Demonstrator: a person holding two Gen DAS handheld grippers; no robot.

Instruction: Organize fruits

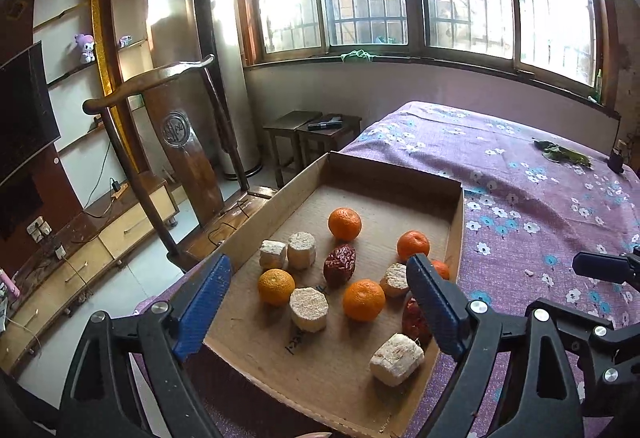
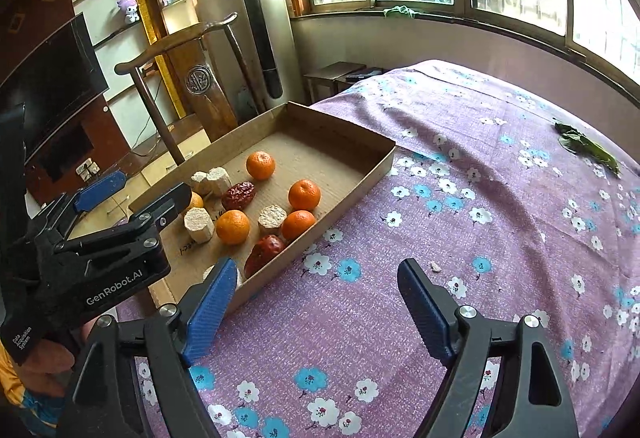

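Observation:
A shallow cardboard tray (image 1: 458, 234) (image 2: 360, 173) lies on the purple floral cloth. It holds several oranges (image 1: 345, 224) (image 2: 305, 194), red dates (image 1: 339, 264) (image 2: 239, 195) and pale cut cylinders (image 1: 308, 308) (image 2: 199, 224). My left gripper (image 1: 320, 286) is open and empty, hovering over the tray's near end; it also shows in the right wrist view (image 2: 136, 189). My right gripper (image 2: 316, 290) is open and empty over the cloth, right of the tray's near corner. One of its fingertips (image 1: 592, 265) shows in the left wrist view.
The cloth (image 2: 460, 197) spreads wide to the right of the tray. Green leaves (image 2: 584, 147) lie far right and a small crumb (image 2: 435, 267) sits near my right gripper. A wooden chair (image 1: 188, 141), a TV and low stools (image 1: 316, 133) stand beyond the table's left edge.

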